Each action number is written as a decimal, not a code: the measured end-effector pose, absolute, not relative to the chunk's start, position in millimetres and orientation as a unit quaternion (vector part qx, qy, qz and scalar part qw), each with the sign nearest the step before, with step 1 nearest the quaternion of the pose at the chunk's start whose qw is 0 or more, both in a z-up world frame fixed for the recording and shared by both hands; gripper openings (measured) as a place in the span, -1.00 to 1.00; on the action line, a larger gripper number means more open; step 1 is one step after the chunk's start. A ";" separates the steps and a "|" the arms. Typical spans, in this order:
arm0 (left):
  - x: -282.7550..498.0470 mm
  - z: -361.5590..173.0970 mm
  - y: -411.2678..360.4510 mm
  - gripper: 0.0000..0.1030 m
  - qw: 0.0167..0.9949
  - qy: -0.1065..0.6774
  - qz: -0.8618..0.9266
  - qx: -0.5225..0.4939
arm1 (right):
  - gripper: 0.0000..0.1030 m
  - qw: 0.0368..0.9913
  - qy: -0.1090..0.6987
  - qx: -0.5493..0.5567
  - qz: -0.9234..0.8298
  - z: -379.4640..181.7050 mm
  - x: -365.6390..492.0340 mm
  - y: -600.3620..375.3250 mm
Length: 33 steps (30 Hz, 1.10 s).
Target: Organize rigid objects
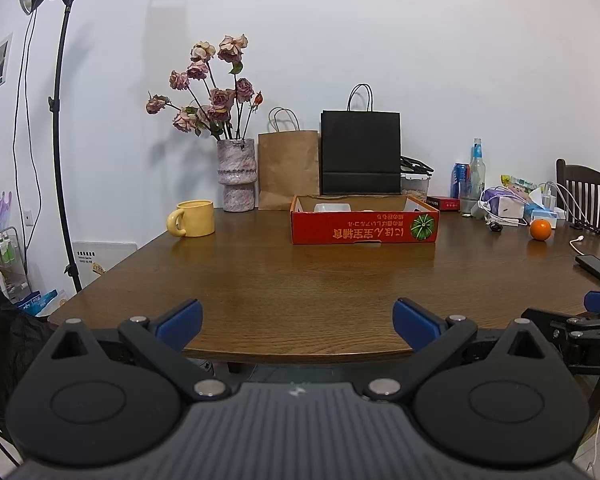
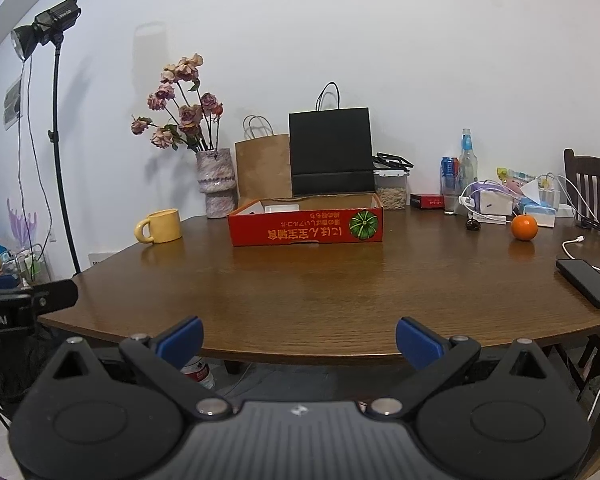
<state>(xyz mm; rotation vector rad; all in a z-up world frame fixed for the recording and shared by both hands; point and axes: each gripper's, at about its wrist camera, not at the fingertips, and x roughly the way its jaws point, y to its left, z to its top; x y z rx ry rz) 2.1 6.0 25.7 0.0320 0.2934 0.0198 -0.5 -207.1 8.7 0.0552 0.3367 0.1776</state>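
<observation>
Left wrist view: left tongs [image 1: 297, 322] spread wide, nothing between the blue pads, held back at the near desk [image 1: 300, 288] edge. Right wrist view shows the same for the right tongs [image 2: 299, 340]: spread wide, empty, short of the desk edge. Neither touches anything.

Progress, judging from the layout: looks barely started. The red box [image 1: 364, 227] sits mid-desk toward the back, top open, with one white item [image 1: 331, 207] inside; a second pale piece beside it may be there, too hidden to tell. Loose rigid things lie well apart from the box: mug [image 1: 192, 218] to the left of it, orange [image 1: 540, 229] to the right, phone [image 1: 599, 270] at the right edge on a cable. If the box is the target, all of those are left to move.

Counts:
- 1 red box
- 1 yellow mug
- 1 orange
- 1 phone
- 1 vase [image 1: 237, 181] with dried roses
- 2 paper bags, brown [image 1: 288, 176] and black [image 1: 360, 152], against the wall
- 1 glass bottle [image 1: 477, 168], 1 blue can [image 1: 461, 179]
- 1 small red pack [image 1: 443, 203]
- 1 clear tub [image 2: 392, 190] behind the box
- 1 small dark round thing [image 2: 473, 224] near the orange
- clutter pile of tissues and chargers at far right, not countable

Off the desk: 1 light stand [image 1: 60, 120] at left, 1 chair [image 1: 582, 196] at right.
</observation>
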 end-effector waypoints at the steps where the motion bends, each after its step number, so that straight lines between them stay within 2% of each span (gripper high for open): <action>1: 2.0 25.8 5.9 1.00 0.989 0.145 0.010 0.016 | 1.00 0.981 0.168 0.028 0.089 8.6 -0.6 -206.9; 33: 1.1 25.3 6.0 1.00 0.989 0.148 0.011 0.018 | 1.00 0.981 0.171 0.035 0.089 5.5 -0.6 -210.1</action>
